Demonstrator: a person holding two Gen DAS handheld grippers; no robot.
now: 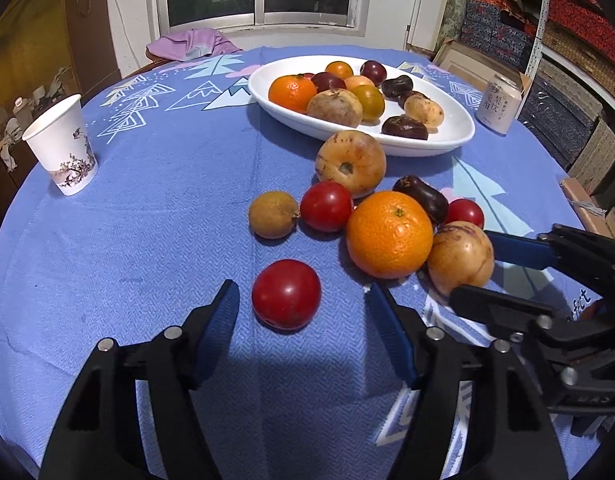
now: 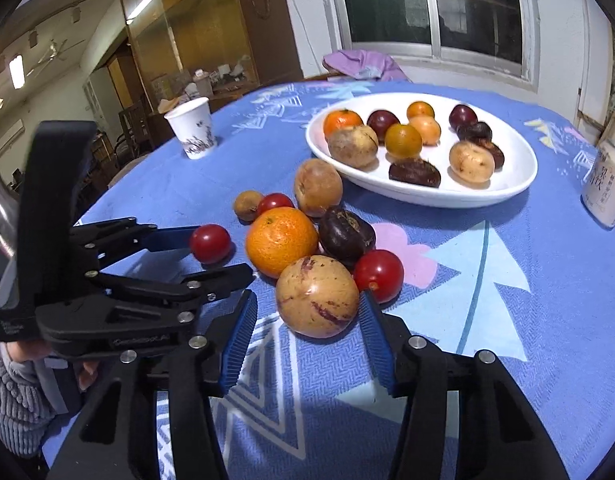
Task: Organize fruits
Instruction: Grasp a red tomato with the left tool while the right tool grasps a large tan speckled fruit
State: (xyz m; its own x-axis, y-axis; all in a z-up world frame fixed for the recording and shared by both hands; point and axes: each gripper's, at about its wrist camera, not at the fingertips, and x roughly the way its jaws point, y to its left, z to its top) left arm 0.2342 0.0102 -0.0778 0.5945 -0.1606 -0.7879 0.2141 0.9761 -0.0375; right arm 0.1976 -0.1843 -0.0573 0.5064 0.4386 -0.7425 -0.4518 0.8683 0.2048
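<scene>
A white oval plate (image 1: 447,136) (image 2: 519,184) holds several fruits at the back. Loose fruits lie on the blue cloth in front of it. My left gripper (image 1: 301,300) (image 2: 213,254) is open, its fingers either side of a red tomato (image 1: 286,294) (image 2: 209,243) without touching it. My right gripper (image 2: 307,312) (image 1: 473,266) is open around a tan purple-streaked fruit (image 2: 317,296) (image 1: 461,258). Next to it lie a large orange (image 1: 389,234) (image 2: 282,240), a dark purple fruit (image 1: 421,198) (image 2: 346,236) and two more tomatoes (image 1: 326,206) (image 2: 379,274).
A paper cup (image 1: 61,144) (image 2: 193,128) stands at the far left. A drink can (image 1: 501,104) (image 2: 605,188) stands right of the plate. A small brown fruit (image 1: 273,214) and a tan round fruit (image 1: 350,162) lie among the loose ones.
</scene>
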